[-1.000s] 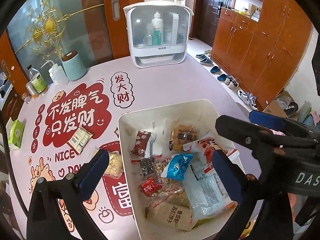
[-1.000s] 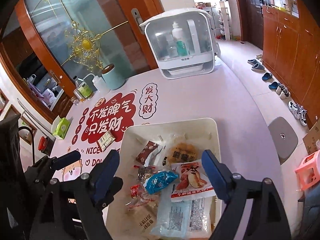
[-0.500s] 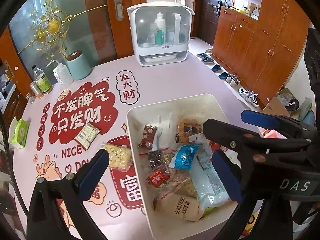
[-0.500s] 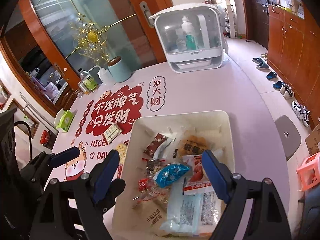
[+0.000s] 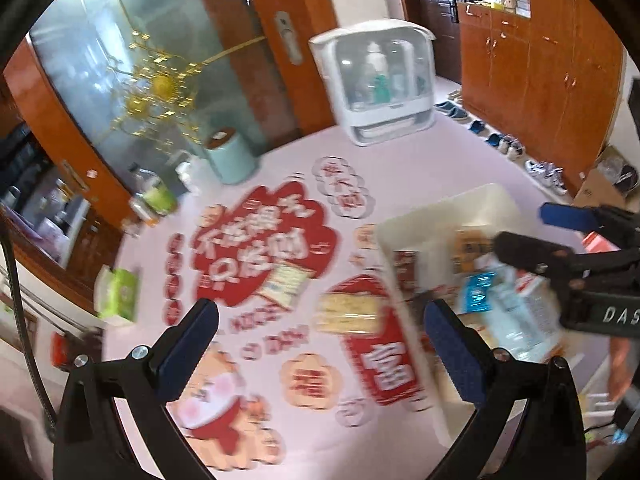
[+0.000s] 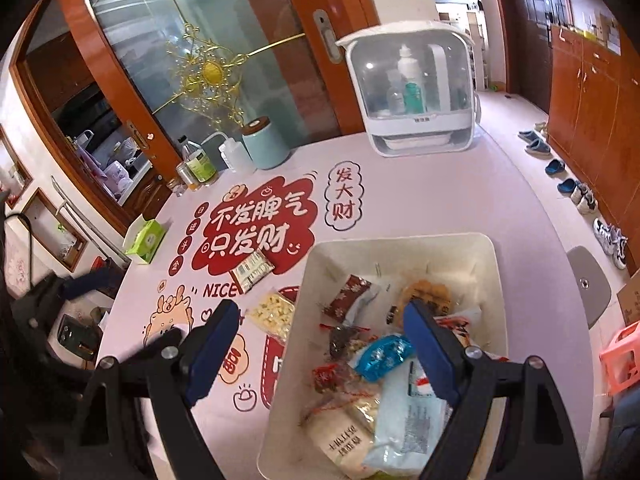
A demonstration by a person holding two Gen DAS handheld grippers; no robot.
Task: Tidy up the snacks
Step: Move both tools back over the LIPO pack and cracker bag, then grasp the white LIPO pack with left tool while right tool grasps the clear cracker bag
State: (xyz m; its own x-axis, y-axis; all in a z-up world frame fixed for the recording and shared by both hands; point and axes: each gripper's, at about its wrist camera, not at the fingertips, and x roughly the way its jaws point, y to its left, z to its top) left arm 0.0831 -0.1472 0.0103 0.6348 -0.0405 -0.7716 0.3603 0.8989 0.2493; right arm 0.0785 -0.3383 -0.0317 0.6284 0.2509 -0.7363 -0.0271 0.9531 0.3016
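On the pink printed tablecloth, toward the lower right of the right wrist view, sits a cream plastic bin filled with snack packets: a dark red wrapper near its upper left, a blue foil packet in the middle, a pale blue-white bag at the bottom, and a beige packet with printed characters beside it. Two snacks lie outside the bin on the cloth, to its left — a clear bag of pale yellow pieces just beside the bin's wall, and a small striped packet higher up on the red speech-bubble print.

The right gripper hangs over the bin's left edge with its blue-padded tongs spread wide and nothing between them; one pad lies over the cloth, the other over the bin's contents. In the left wrist view, which is blurred, the left gripper is likewise spread with empty tongs, framing the yellow bag at the centre of the frame, apart from both pads. The bin shows at the right of that view, partly behind the right gripper's black body.

At the far end of the table — upper centre in the right wrist view — stands a white cabinet with a clear door holding bottles. Left of it are a pale teal canister, a squeeze bottle and a green-labelled bottle. A green tissue box sits near the table's left edge.
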